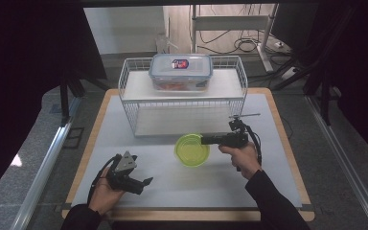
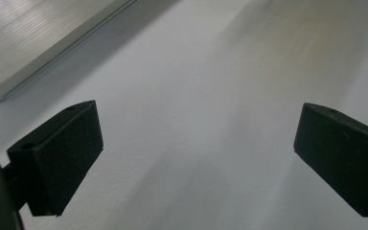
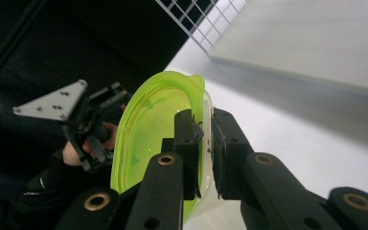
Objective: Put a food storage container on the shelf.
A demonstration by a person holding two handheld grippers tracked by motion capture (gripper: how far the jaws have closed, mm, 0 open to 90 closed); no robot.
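Observation:
A translucent green bowl (image 1: 191,149) hangs just above the white mat in front of the wire rack. My right gripper (image 1: 205,139) is shut on its right rim, reaching in from the right. In the right gripper view the two pads pinch the thin wall of the bowl (image 3: 146,124), one jaw inside and one outside, around the right gripper (image 3: 206,143). My left gripper (image 1: 146,182) rests low at the front left of the mat, held by a hand. In the left gripper view the left gripper (image 2: 196,153) is open, with bare white mat between its jaws.
A white wire rack (image 1: 129,96) stands at the back of the mat with a lidded clear food box (image 1: 180,71) on its upper shelf. The wooden board edge (image 1: 287,153) frames the mat. Metal rails run along both sides of the table.

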